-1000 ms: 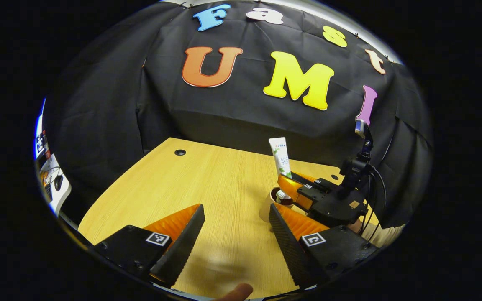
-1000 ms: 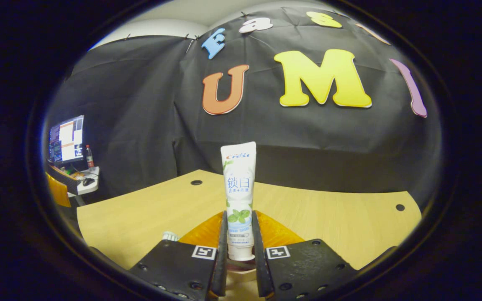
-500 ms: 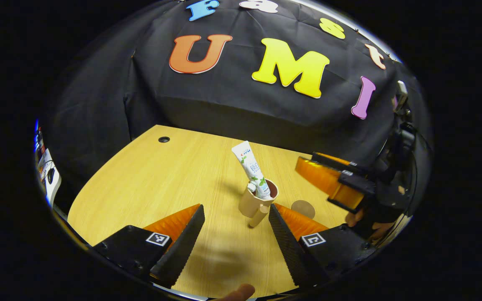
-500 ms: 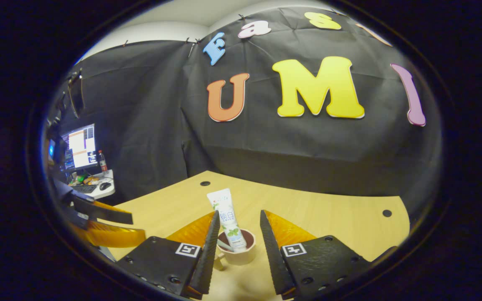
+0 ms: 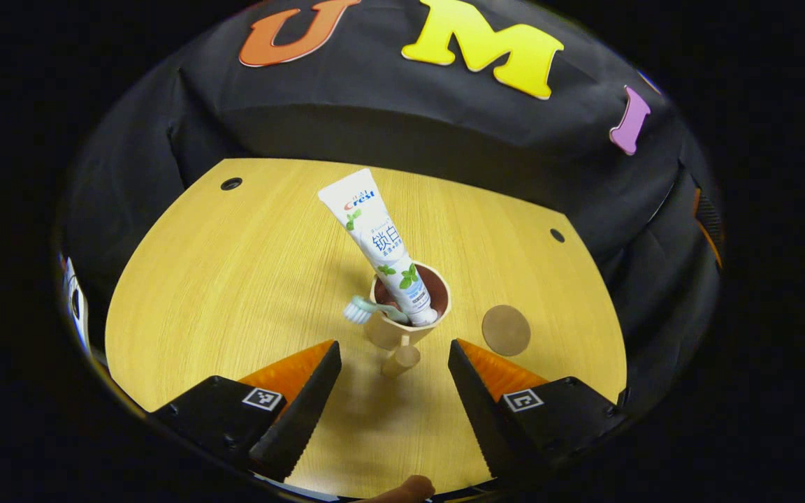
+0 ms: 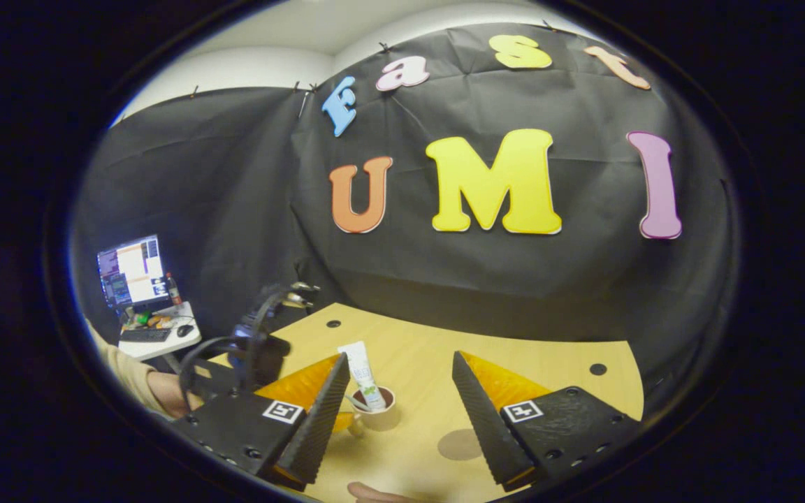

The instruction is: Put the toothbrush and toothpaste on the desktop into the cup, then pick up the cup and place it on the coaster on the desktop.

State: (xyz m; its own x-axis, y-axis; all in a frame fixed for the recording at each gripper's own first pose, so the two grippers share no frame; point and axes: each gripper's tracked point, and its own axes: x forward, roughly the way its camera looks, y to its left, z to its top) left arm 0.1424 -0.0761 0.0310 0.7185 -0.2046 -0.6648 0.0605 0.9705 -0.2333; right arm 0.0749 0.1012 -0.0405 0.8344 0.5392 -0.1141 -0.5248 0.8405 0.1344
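left hand-held gripper (image 5: 394, 377): spread wide over the desk (image 5: 235, 279), tilted down at the cup, nothing between its fingers; a fingertip (image 5: 402, 489) of the holding hand shows at the bottom edge.
right hand-held gripper (image 6: 399, 412): also wide apart and empty, held higher and farther back, looking across the desk toward the booth wall.
cup (image 5: 402, 325): stands on the desk just ahead of the left fingers, handle pointing toward them.
toothpaste (image 5: 381, 244): in the cup, cap end down, leaning to the upper left.
toothbrush (image 5: 367, 309): in the cup, bristle head sticking out over the left rim.
coaster (image 5: 506, 330): flat on the desk just right of the cup, apart from it, bare.
right gripper view extras: the other gripper (image 6: 256, 356) with its cables at the left beside the cup (image 6: 374, 413), a sleeve (image 6: 126, 370), and a side table with a monitor (image 6: 131, 269).
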